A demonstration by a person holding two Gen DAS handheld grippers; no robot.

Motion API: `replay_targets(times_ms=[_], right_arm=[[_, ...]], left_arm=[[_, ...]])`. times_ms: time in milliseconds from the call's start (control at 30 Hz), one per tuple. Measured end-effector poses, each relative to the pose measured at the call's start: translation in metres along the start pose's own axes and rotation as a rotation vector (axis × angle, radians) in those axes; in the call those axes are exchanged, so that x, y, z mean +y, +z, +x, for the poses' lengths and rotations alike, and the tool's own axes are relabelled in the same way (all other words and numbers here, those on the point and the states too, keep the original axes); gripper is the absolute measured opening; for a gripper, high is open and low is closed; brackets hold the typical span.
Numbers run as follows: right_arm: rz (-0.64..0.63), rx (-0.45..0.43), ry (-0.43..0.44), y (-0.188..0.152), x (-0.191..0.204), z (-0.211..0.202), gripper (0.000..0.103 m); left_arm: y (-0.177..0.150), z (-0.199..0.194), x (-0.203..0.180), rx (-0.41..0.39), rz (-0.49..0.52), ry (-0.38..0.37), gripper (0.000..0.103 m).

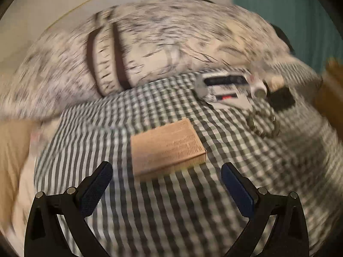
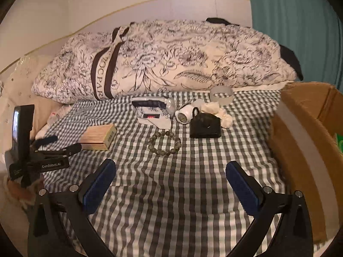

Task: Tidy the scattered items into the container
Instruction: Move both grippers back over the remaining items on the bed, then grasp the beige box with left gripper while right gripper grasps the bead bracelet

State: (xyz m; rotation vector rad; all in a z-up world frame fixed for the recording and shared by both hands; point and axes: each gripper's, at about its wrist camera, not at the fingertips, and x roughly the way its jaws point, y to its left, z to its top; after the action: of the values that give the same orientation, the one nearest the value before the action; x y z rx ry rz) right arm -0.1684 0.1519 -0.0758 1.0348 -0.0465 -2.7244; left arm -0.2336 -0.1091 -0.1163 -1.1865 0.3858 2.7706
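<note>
Seven or so scattered items, among them a small cardboard box, a bead bracelet and a black case, lie on the checked bedsheet; the cardboard container at three o'clock looks barely filled. Left tool and right tool hang released, empty. A floral duvet sits at twelve, a teal curtain at one.

Checked cloth sheet; matt cardboard container at three o'clock; glossy stone-like bead bracelet; matt kraft-paper box at nine o'clock; matt black pouch.
</note>
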Motion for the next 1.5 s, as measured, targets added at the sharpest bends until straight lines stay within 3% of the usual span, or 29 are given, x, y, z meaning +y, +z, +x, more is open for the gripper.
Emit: replay_targets(times_ms=[133, 267, 533, 600, 800, 967, 1100, 1167, 1200, 1300, 1333, 1500], right_arm=[[-0.012, 0.041, 0.027, 0.010, 0.009, 0.037, 0.103], [-0.034, 0.086, 0.045, 0.012, 0.022, 0.077, 0.103], [0.012, 0.162, 0.030, 0.009, 0.019, 0.136, 0.103], [0.018, 0.180, 0.008, 0.010, 0.015, 0.149, 0.103], [0.030, 0.230, -0.021, 0.014, 0.008, 0.178, 0.103], [-0.021, 0.253, -0.053, 0.012, 0.014, 0.189, 0.098], [-0.085, 0.250, -0.062, 0.008, 0.023, 0.188, 0.069], [-0.087, 0.262, -0.054, 0.009, 0.024, 0.185, 0.045], [-0.078, 0.269, -0.044, 0.010, 0.023, 0.183, 0.027], [-0.043, 0.283, 0.003, 0.012, 0.019, 0.177, 0.020], [-0.035, 0.276, 0.014, 0.012, 0.019, 0.173, 0.012], [-0.026, 0.256, 0.042, 0.011, 0.020, 0.149, 0.011]], left_arm=[[0.007, 0.027, -0.004, -0.005, 0.196, -0.100, 0.103], [0.012, 0.053, -0.003, 0.020, 0.359, -0.147, 0.103], [0.017, 0.100, -0.007, 0.085, 0.509, -0.189, 0.103], [0.016, 0.106, -0.009, 0.081, 0.517, -0.202, 0.103], [0.016, 0.114, 0.002, 0.080, 0.410, -0.262, 0.103], [0.015, 0.114, 0.002, 0.087, 0.377, -0.242, 0.102], [0.013, 0.109, 0.003, 0.112, 0.355, -0.240, 0.096], [0.011, 0.103, 0.001, 0.118, 0.342, -0.231, 0.093], [0.008, 0.098, 0.000, 0.125, 0.325, -0.233, 0.092], [0.002, 0.088, -0.001, 0.143, 0.242, -0.244, 0.091], [0.000, 0.085, -0.002, 0.154, 0.203, -0.230, 0.091], [-0.008, 0.065, -0.004, 0.212, -0.021, -0.185, 0.091]])
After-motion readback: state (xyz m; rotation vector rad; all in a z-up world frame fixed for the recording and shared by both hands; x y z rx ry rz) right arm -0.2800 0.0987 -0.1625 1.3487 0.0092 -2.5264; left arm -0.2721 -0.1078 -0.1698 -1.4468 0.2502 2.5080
